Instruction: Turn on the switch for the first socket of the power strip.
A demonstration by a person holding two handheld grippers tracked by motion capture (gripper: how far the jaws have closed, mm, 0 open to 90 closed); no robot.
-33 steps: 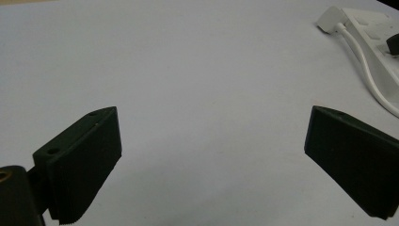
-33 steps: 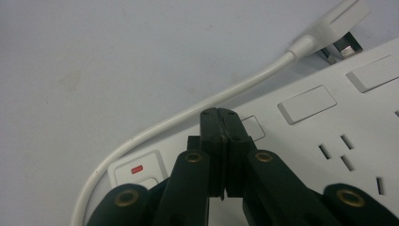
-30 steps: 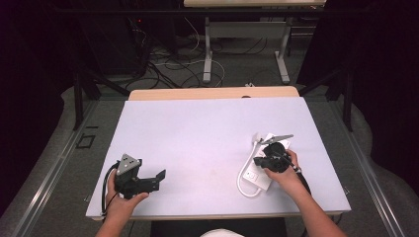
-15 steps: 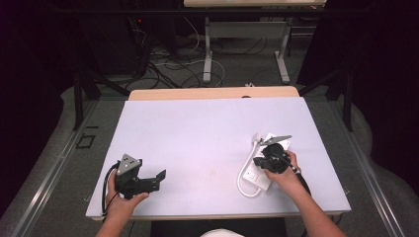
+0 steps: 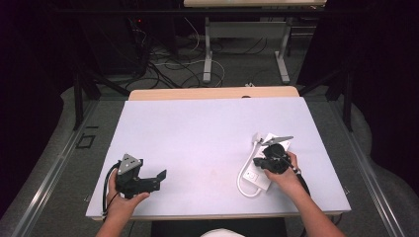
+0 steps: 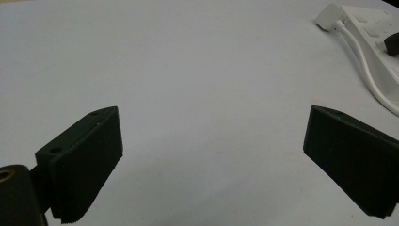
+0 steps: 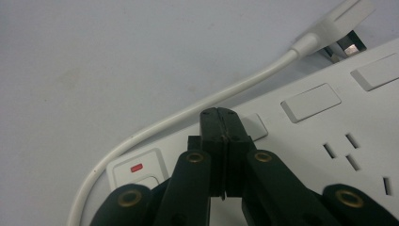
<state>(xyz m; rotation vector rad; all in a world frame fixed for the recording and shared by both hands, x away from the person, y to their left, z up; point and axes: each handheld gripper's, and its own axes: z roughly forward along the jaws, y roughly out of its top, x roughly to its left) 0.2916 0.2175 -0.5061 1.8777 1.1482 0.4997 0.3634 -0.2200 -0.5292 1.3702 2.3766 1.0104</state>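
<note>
- Nothing differs from half a second ago: both tools keep their places.
- One white power strip (image 5: 261, 168) lies at the counter's (image 5: 197, 128) 4 o'clock, one cord (image 7: 188, 113) looping beside it.
- Right tool (image 7: 221, 123), jaws pressed together, empty, tips over the strip.
- Left tool (image 6: 211, 165) gapes wide, empty, at 8 o'clock.

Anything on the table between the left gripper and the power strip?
No. In the high view, only bare table lies between the left gripper and the power strip.

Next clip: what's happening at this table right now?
A person holds a gripper in each hand over a white table. The right gripper, jaws shut together, points its tip down at a switch on a white power strip, whose cord curves beside it. The left gripper sits apart near the table's front edge, jaws wide open, holding nothing.
</note>
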